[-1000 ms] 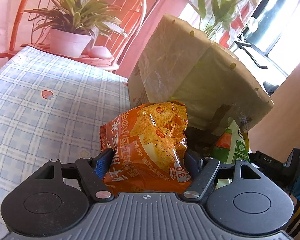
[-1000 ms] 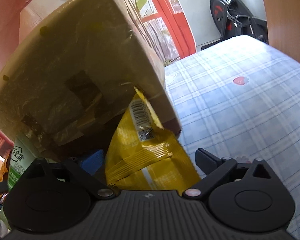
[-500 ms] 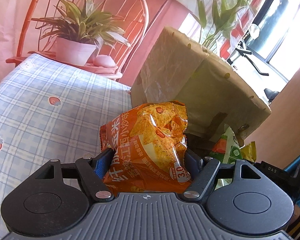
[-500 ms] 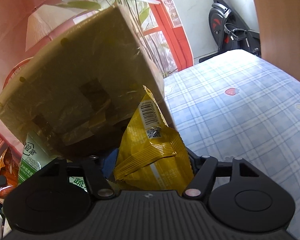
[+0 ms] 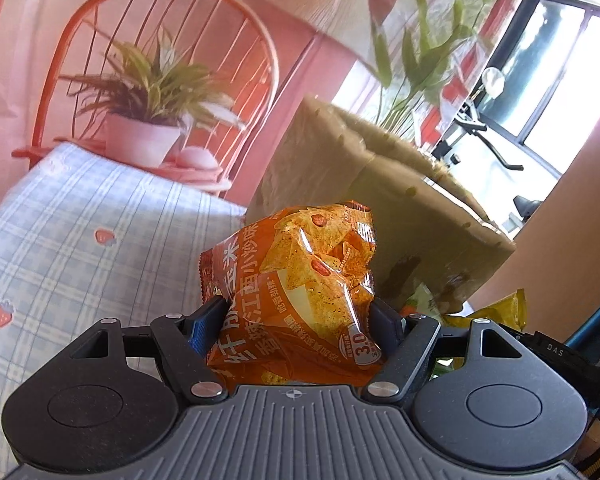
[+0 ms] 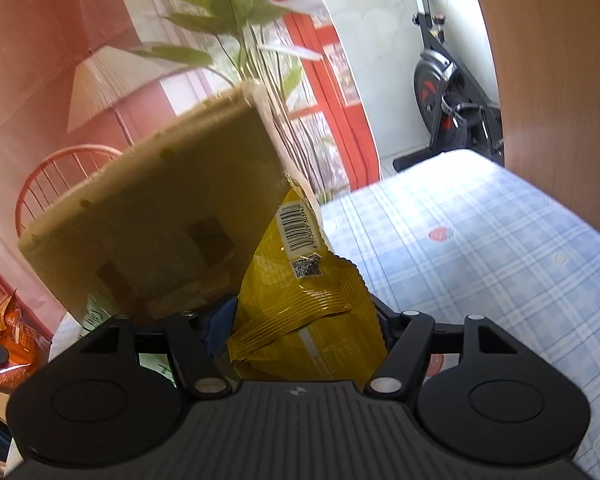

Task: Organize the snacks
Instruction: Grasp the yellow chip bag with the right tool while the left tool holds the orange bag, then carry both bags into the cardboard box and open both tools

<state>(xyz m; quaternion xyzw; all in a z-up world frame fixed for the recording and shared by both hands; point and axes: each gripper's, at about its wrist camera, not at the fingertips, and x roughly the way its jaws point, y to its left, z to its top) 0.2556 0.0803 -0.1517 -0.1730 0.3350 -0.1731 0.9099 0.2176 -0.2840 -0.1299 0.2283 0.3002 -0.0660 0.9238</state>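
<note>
Operator: State the left gripper (image 5: 296,316) condition.

Technician: The left gripper is clamped on the orange corn-chip bag (image 5: 296,296). The bag sits between the two fingers and stands up out of them, its long axis running away from the camera toward the cardboard box (image 5: 384,216).

Operator: And the right gripper (image 6: 304,320)?

Technician: Its jaws have just been closing, and the yellow snack bag (image 6: 304,292) is now pinched between them. The bag's long axis points up and away, barcode end farthest from the fingers and just beside the box's near right corner.

Operator: Which relation governs the coming move?

Technician: The box lies directly ahead of both grippers, on the far side of each held bag, tilted with its opening not visible from here. In the left wrist view it is ahead and to the right; in the right wrist view, ahead and to the left. The box therefore sits between the two hands. Which hand is nearer cannot be told. A green packet (image 5: 420,300) lies under the box's near edge on the checked tablecloth (image 5: 80,232).
</note>
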